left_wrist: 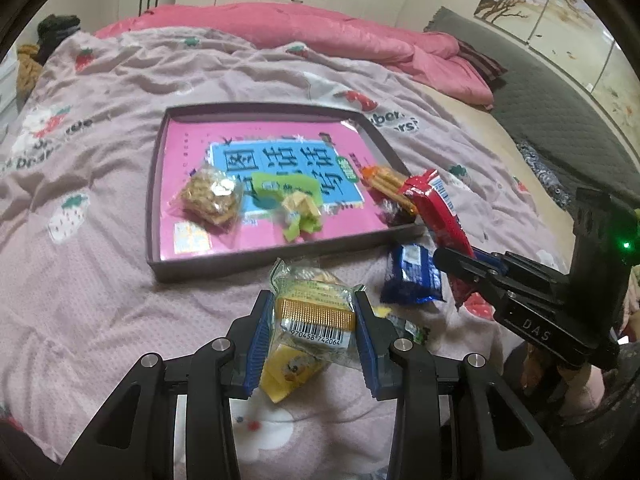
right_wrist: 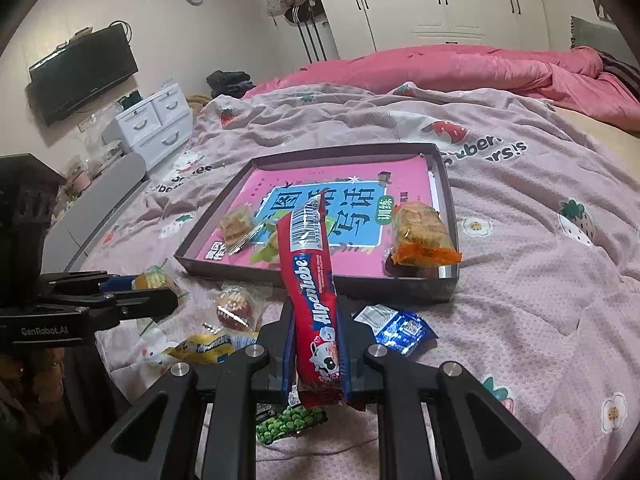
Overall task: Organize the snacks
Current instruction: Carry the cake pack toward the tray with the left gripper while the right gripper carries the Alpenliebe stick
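A shallow dark tray (left_wrist: pixel 280 254) (right_wrist: pixel 444 282) with a pink printed bottom lies on the bed. In it are a cracker packet (left_wrist: pixel 210 196) (right_wrist: pixel 236 226), a green-yellow packet (left_wrist: pixel 298 210) and an orange biscuit packet (left_wrist: pixel 386 184) (right_wrist: pixel 422 236). My left gripper (left_wrist: pixel 314 312) is shut on a clear green-edged snack packet (left_wrist: pixel 316 308) just in front of the tray. My right gripper (right_wrist: pixel 316 344) is shut on a long red Alpenliebe stick (right_wrist: pixel 312 292) (left_wrist: pixel 438 212), held up over the tray's near edge.
Loose snacks lie on the pink blanket before the tray: a blue packet (left_wrist: pixel 414 276) (right_wrist: pixel 398 330), a yellow Alpenliebe packet (right_wrist: pixel 208 348), a round wrapped cake (right_wrist: pixel 236 306), a green pea packet (right_wrist: pixel 290 422). A pink duvet (right_wrist: pixel 460 66) lies behind.
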`<state>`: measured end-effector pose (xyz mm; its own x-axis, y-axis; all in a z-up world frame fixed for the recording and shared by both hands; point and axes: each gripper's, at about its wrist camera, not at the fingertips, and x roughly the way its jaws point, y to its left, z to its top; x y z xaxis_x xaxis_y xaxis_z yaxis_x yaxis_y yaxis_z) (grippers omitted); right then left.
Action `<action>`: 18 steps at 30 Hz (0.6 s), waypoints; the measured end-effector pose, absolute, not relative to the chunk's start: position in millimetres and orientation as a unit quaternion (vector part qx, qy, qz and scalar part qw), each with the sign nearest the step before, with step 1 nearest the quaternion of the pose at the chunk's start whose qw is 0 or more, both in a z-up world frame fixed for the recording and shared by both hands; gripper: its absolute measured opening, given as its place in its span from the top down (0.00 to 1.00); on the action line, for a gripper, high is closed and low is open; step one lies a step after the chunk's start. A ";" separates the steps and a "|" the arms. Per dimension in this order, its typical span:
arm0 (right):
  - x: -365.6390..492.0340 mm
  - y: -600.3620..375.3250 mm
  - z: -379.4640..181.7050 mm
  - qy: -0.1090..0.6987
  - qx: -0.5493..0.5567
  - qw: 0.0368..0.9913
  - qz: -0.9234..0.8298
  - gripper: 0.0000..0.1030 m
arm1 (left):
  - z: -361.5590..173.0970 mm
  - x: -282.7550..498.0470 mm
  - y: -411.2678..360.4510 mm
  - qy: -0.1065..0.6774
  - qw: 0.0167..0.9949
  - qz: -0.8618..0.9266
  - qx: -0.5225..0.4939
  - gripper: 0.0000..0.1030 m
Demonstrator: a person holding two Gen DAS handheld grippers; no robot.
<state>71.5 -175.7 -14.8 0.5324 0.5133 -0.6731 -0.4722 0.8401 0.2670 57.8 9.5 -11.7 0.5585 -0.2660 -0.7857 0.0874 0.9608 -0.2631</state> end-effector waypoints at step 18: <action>97.9 -173.3 0.5 0.363 0.038 0.887 0.285 0.83 | -4.8 87.4 29.5 0.444 0.886 -0.078 -0.111 0.61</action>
<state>97.9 -173.3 0.5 0.5749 0.5320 -0.6216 -0.4769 0.8352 0.2738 87.4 29.4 -4.8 0.5943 -0.2358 -0.7689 0.0389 0.9634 -0.2654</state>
